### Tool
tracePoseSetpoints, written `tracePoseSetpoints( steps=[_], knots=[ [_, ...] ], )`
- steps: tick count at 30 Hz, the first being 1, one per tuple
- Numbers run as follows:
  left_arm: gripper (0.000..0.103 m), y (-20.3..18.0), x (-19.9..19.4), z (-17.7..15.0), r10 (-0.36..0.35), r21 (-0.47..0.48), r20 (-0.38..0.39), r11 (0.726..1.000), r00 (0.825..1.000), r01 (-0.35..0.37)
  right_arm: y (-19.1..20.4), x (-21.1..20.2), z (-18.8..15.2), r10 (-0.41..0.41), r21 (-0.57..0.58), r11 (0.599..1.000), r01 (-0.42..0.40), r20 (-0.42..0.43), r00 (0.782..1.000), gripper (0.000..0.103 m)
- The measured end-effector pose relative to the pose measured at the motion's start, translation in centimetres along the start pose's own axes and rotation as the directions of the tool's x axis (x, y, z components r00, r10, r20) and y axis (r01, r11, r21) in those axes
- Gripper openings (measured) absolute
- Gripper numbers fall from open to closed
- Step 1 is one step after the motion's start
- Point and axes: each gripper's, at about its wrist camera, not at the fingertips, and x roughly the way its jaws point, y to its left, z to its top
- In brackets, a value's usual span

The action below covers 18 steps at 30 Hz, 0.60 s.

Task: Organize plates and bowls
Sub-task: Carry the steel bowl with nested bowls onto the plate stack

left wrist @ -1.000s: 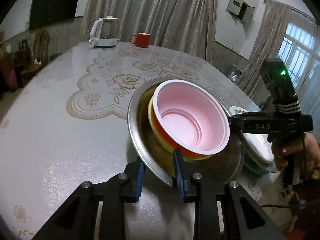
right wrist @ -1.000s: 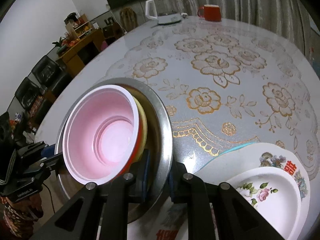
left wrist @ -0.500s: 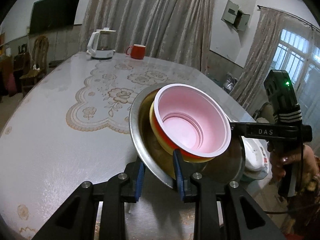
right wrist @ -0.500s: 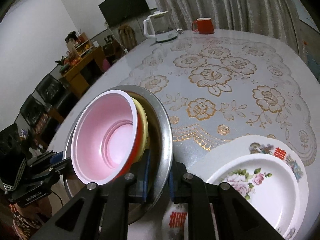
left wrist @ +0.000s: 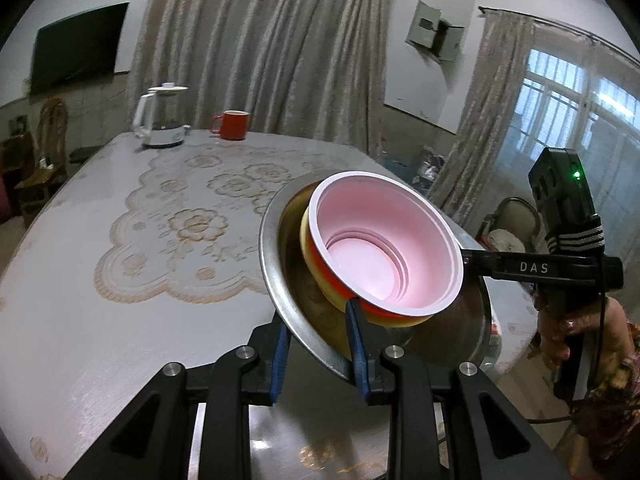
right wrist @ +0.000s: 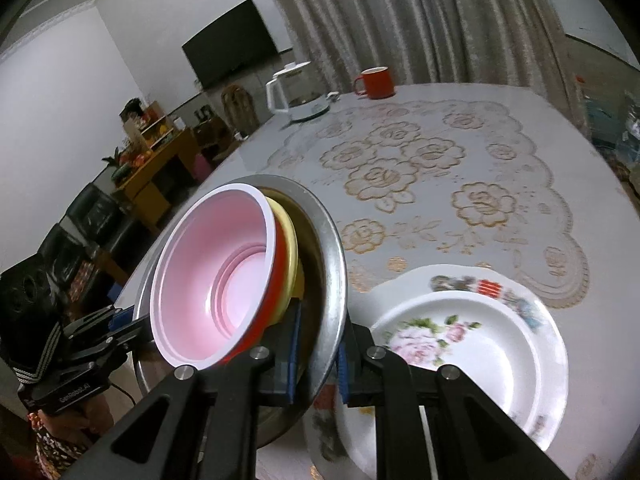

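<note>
Change: the metal basin (left wrist: 276, 256) with its stack of bowls rides higher above the desk (left wrist: 120, 320) than a second ago — more wall and window fill the left wrist view, and the desk edge sits lower in it.
Right wrist view: the floral plates (right wrist: 472, 344) now show more fully at the lower right than they did a moment ago, so the load is drifting across as it rises.
Load: the pink bowl (left wrist: 384, 248) sits nested in a red bowl (left wrist: 340, 284), that in a yellow bowl (left wrist: 308, 248), all tilted inside the basin and carried in the air over the near edge of the desk.
Left gripper (left wrist: 318, 344): fingers clenched on the near rim of the basin.
Right gripper (right wrist: 316, 356): fingers clenched on the opposite rim, one pad inside and one outside.
Meaning for the task: judging by the lift, the nested bowls are being moved as one set; the floral plates wait stacked on the desk, not yet joined with anything.
Writing: "DAS" on the right gripper's arm in the left wrist view; "GenRobot.AI" — partly blurred — on the left gripper's body in the right wrist view; a red double-character mark on the larger floral plate, too small to read surely.
Far end: a white kettle (left wrist: 160, 120) and a red mug (left wrist: 234, 125) stand well apart from the work.
</note>
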Motion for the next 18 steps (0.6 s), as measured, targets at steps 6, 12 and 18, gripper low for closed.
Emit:
tracePoseSetpoints(
  steps=[6,12,18],
  knots=[
    [0.028,-1.8,1.3,1.1,-0.045,0.024,-0.007,0.999,0.999,0.045,-2.1,-2.0,-0.5,-0.023,0.051,0.998,0.022,0.027,0.999,0.015],
    [0.028,-4.4,3.1,1.8,-0.086,0.069,-0.031,0.994,0.996,0.088,-4.3,-3.9,-1.4,-0.052,0.109,0.993,0.047,0.051,0.997,0.015],
    [0.028,-6.4,5.6,2.3,-0.121,0.095,-0.064,0.987,0.991,0.127,-6.9,-5.5,-2.7,-0.079,0.182,0.981,0.065,0.07,0.994,0.015]
  ],
)
